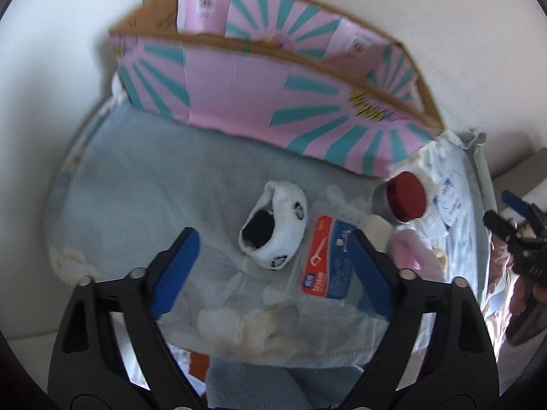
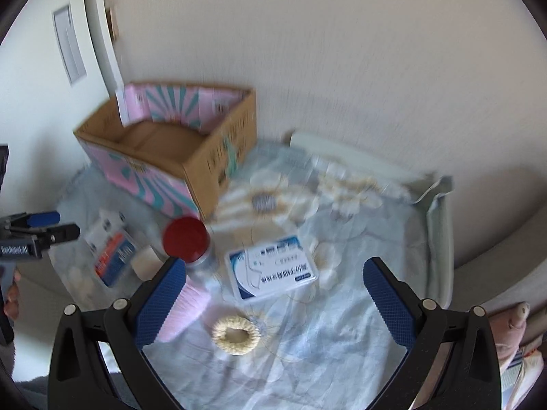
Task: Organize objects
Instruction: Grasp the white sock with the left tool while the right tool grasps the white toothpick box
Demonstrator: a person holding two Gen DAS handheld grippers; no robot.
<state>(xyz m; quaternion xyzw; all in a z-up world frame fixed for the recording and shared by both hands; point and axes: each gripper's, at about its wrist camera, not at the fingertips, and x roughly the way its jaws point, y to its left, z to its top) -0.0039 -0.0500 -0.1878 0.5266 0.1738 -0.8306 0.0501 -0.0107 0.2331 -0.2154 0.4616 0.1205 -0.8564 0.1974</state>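
both tongs, left [image 1: 273, 266] and right [image 2: 273, 302], gape empty; floss packet [image 1: 327, 262] lies lengthwise toward box [image 1: 259, 92].

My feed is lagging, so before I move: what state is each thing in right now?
left gripper: open, holding nothing.
right gripper: open, holding nothing.
cardboard box: open-topped, upright, nothing visible inside.
red-lidded jar: lid on, beside the box.
sock: rolled up, lying loose.
floss pick pack: lying flat.
white packet: lying flat.
cream hair tie: lying flat.

Sock [image 1: 273, 227] left of floss packet [image 1: 330, 259], both before cardboard box [image 1: 259, 102].
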